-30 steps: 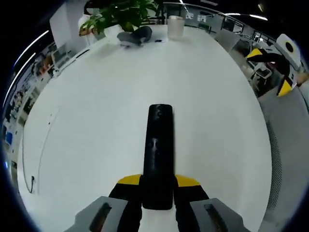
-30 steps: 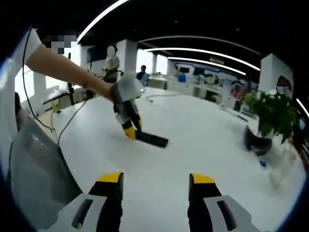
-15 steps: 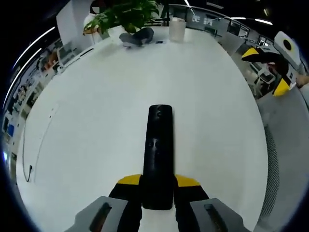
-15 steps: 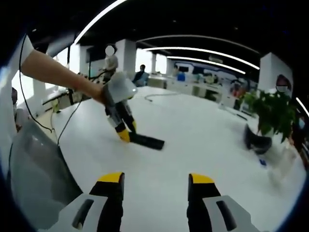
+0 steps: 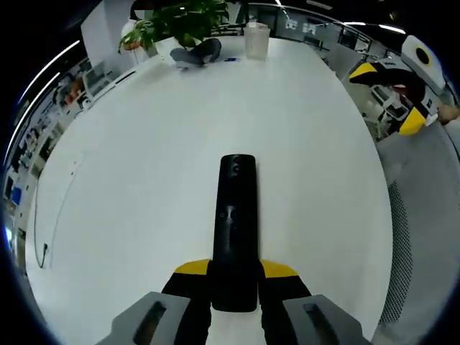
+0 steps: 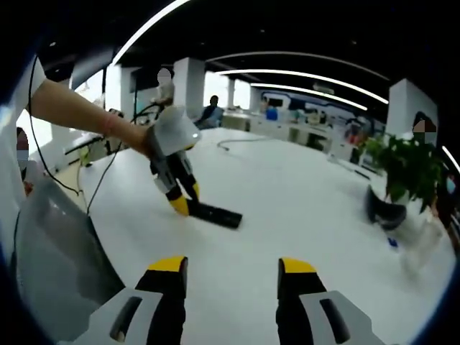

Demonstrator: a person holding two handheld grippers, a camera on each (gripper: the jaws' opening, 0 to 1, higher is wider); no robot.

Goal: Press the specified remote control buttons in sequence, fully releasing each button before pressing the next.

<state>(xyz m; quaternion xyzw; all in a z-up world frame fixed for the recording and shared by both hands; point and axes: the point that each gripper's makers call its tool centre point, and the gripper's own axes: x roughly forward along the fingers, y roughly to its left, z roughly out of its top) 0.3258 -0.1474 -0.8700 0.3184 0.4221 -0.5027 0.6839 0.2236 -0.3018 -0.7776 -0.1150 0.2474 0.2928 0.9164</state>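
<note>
Gripping the near end of the black remote (image 5: 235,230), the left tool (image 5: 234,279) has its 2 yellow-tipped jaws pinched on either side of the body, so the remote lies flat on the white bench (image 5: 144,165) with its buttons facing up. The right tool (image 6: 227,267) hangs above the bench with its jaws spread and nothing between them, well apart from the remote (image 6: 215,214). To press well, I judge that the right tool should come down squarely with 1 jaw tip on the chosen button, then lift fully clear, while the left tool keeps the remote steady. A potted plant (image 5: 180,18) stands at the far edge.
</note>
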